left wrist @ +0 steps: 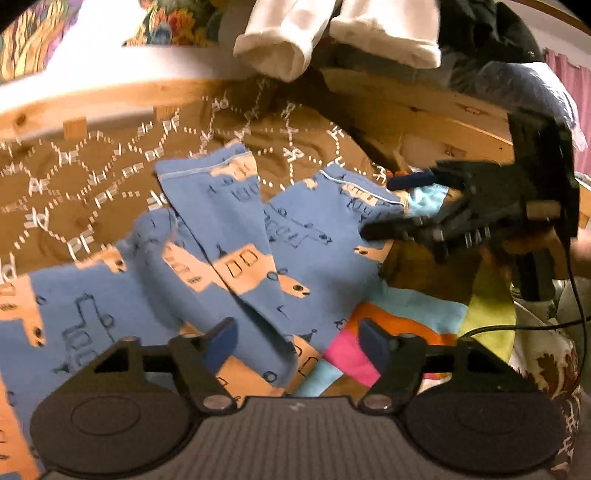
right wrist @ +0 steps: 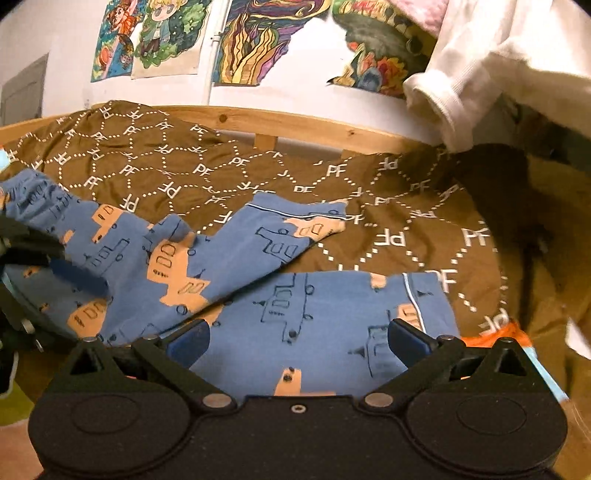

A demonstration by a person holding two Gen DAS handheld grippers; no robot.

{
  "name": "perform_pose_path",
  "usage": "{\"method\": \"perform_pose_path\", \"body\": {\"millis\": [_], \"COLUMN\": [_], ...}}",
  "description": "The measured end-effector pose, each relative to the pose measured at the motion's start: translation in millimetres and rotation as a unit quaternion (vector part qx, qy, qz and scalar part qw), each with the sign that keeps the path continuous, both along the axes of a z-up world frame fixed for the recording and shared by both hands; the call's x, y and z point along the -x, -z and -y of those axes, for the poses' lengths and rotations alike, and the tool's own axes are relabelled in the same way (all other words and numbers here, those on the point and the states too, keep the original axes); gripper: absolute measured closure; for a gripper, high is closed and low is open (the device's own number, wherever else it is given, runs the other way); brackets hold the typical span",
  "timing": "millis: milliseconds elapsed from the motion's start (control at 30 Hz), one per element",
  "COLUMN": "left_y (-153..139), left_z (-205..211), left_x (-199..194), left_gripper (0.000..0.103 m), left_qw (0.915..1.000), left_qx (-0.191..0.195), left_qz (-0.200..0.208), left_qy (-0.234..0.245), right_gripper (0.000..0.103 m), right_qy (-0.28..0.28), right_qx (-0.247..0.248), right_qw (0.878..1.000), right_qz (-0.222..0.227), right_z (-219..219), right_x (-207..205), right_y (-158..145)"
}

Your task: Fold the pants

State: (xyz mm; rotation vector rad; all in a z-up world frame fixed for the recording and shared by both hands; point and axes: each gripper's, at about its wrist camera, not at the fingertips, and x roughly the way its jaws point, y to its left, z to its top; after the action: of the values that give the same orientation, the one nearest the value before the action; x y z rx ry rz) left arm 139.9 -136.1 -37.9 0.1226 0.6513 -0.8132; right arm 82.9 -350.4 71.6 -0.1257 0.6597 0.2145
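Pants: the blue pants [right wrist: 266, 295] with orange truck prints lay rumpled on my brown patterned bedspread [right wrist: 229, 173], the two legs splayed apart, cuffs toward the far wooden bed rail [right wrist: 295, 129].
Near leg: it lay flat just ahead of my right gripper [right wrist: 297, 339], its piped cuff to the right.
Right gripper: its jaws stood wide, nothing between the pads, hovering over that leg.
Left gripper: my left gripper [left wrist: 295, 339] was part open and empty above the creased middle of the pants [left wrist: 236, 258].
Step, as I judged it: laying one leg on the other; best done by pinching cuff and waist edges together, pulling taut so seams matched.
Surroundings: a colourful cloth [left wrist: 417, 314] under the pants, white clothing [right wrist: 498, 74] hanging above, drawings [right wrist: 166, 33] on the wall.
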Motion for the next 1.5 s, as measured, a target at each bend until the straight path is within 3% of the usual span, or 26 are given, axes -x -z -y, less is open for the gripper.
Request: {"method": "perform_pose_path", "body": {"millis": [67,167,333,533,567,633,700,767,1033,1067,1133,1167,1333,1500], "left_y": [4,8,11,14,15,18,21,22,20,20,21,20,15,0], "left_z": [-1,-3,-6,-15,-16,-17,-21,-25,-21,-21,-20,-19,-16,-8], "left_x": [-7,-19,-35,-48,-49,-52,-55,-57,-55,-55,-54,-54,-50,-39], "left_gripper": [0.046,0.055,0.059,0.06,0.075,0.094,0.095,0.097,0.098,0.098,0.099,0.099,0.101,0.102], "left_qw": [0.9998,0.9981,0.9894,0.9716,0.9703,0.9684,0.9643,0.9611,0.963,0.9628,0.963,0.9635,0.9685,0.9814], "left_qx": [0.009,0.018,0.048,0.095,0.094,0.081,0.09,0.098,0.09,0.09,0.089,0.088,0.075,0.035], "left_qz": [-0.015,-0.046,-0.112,-0.178,-0.183,-0.195,-0.206,-0.214,-0.209,-0.209,-0.207,-0.205,-0.188,-0.128], "left_qy": [-0.009,-0.037,-0.079,-0.124,-0.127,-0.134,-0.14,-0.144,-0.145,-0.146,-0.147,-0.148,-0.145,-0.138], "right_gripper": [0.004,0.015,0.024,0.041,0.046,0.055,0.061,0.061,0.058,0.064,0.085,0.103,0.103,0.103], "right_qy": [-0.01,-0.029,-0.069,-0.085,-0.084,-0.076,-0.062,-0.049,-0.009,-0.008,-0.003,-0.001,0.037,0.08], "right_qx": [-0.018,-0.043,-0.04,-0.03,-0.026,-0.015,-0.005,0.0,0.024,0.034,0.044,0.044,-0.003,-0.068], "right_qw": [1.0,0.998,0.996,0.99,0.989,0.987,0.986,0.986,0.982,0.982,0.984,0.985,0.991,0.992], "right_qz": [-0.006,-0.02,-0.032,-0.11,-0.121,-0.143,-0.152,-0.158,-0.185,-0.183,-0.174,-0.169,-0.125,-0.066], "right_z": [5,8,-12,-60,-68,-83,-94,-101,-122,-125,-126,-124,-92,-45], "right_x": [-15,-47,-96,-156,-164,-181,-195,-207,-231,-231,-228,-227,-208,-170], "right_y": [-4,-15,-33,-32,-30,-24,-17,-11,15,17,17,16,-5,-34]}}
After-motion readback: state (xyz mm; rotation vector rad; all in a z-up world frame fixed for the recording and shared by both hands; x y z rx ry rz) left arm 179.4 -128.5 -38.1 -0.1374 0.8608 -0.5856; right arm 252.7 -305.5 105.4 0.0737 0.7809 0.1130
